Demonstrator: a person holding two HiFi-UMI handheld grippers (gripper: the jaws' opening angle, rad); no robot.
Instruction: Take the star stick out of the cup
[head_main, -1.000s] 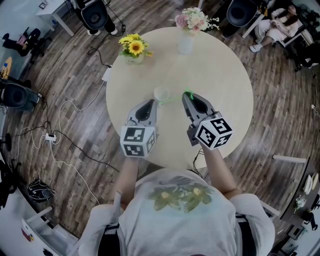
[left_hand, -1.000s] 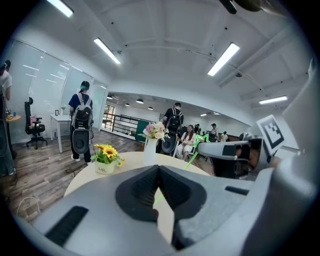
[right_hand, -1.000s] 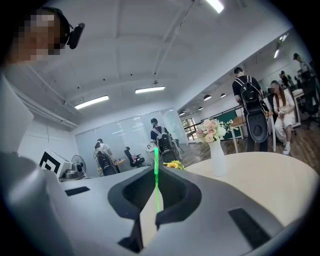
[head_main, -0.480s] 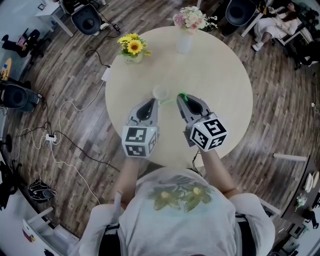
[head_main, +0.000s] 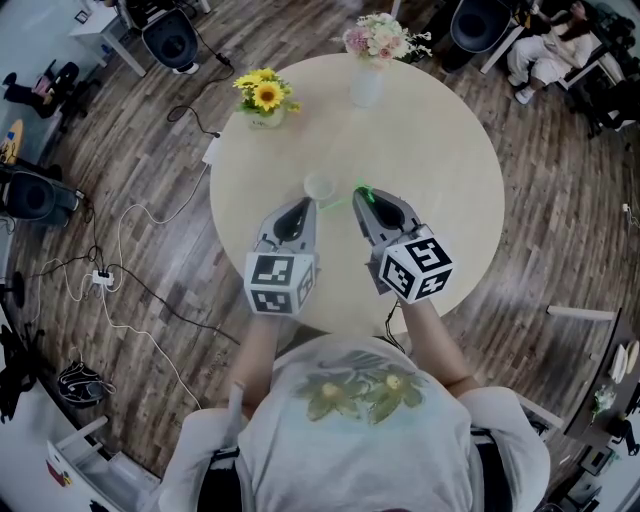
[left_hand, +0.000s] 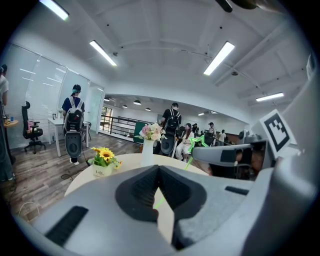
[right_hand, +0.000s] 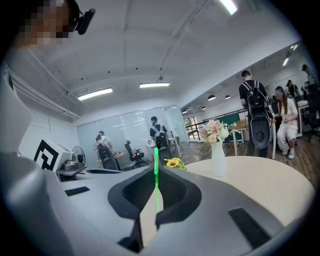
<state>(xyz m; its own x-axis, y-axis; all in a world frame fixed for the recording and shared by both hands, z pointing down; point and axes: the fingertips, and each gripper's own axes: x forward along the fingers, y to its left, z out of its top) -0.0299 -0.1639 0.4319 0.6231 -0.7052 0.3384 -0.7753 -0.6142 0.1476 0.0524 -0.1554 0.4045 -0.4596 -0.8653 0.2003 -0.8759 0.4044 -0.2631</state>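
A pale cup (head_main: 320, 186) stands near the middle of the round table (head_main: 440, 150). My left gripper (head_main: 302, 205) has its tips at the cup's near rim. Its jaws look closed together in the left gripper view (left_hand: 159, 169), seemingly on the cup wall. My right gripper (head_main: 362, 197) is shut on the green star stick (head_main: 361, 191) just below the star. The left gripper view shows the star (left_hand: 202, 142) beside the right jaws, the stick slanting down towards the cup. In the right gripper view the stick (right_hand: 156, 180) stands upright between the closed jaws. Its lower end is hidden.
A small pot of sunflowers (head_main: 265, 100) and a white vase of pink flowers (head_main: 368, 65) stand at the table's far side. Cables and a power strip (head_main: 100, 272) lie on the wooden floor at left. Office chairs and people are farther off.
My right gripper has shifted a little to the left and rolled slightly, carrying the star with it. The left gripper and the cup have stayed put.
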